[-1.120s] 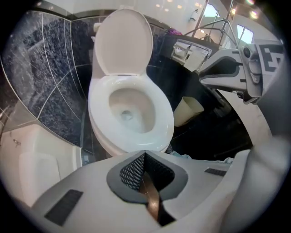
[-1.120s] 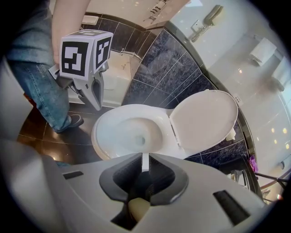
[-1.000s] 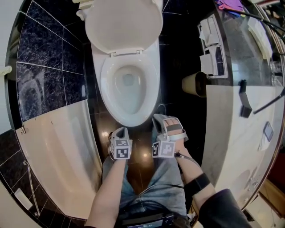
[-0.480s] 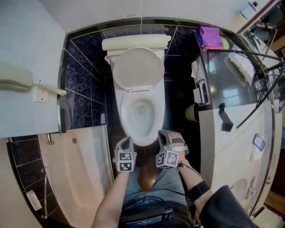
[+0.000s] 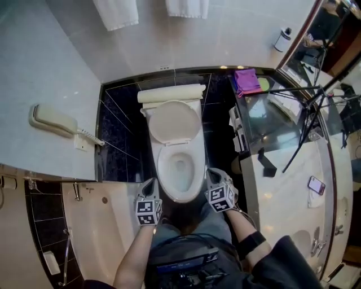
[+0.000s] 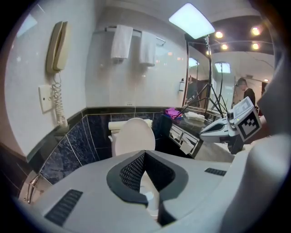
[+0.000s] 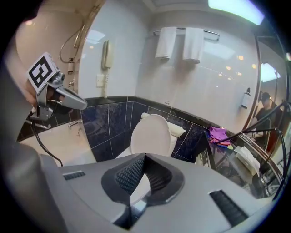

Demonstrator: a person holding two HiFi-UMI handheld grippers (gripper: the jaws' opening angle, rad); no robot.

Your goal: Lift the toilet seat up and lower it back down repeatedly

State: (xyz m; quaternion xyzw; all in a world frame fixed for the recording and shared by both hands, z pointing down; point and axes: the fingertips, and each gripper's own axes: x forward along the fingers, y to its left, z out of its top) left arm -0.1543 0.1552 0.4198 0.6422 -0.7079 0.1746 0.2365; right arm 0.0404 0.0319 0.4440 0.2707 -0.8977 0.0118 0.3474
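Note:
The white toilet [image 5: 179, 195] stands against the dark tiled wall. Its lid [image 5: 175, 121] is raised and leans on the tank [image 5: 172, 93]; the same lid [image 6: 133, 136] [image 7: 150, 132] shows upright in both gripper views. A white ring surrounds the open bowl; I cannot tell whether it is the seat. My left gripper [image 5: 150, 184] hovers just left of the bowl's front edge and my right gripper [image 5: 213, 173] just right of it. Neither touches the toilet. Both the left gripper [image 6: 144, 154] and the right gripper [image 7: 144, 157] are shut with nothing between the pads.
A bathtub [image 5: 90, 226] lies to the left under a wall phone [image 5: 53, 120]. To the right runs a vanity counter [image 5: 293, 192] with a purple cloth [image 5: 245, 79], a mobile phone [image 5: 316, 184] and a black tripod [image 5: 304, 130]. Towels [image 5: 115, 12] hang above.
The head view has pulled back and tilted up, taking in the wall, phone and towels. Both grippers stay low by the bowl's front; the left one has drifted slightly left.

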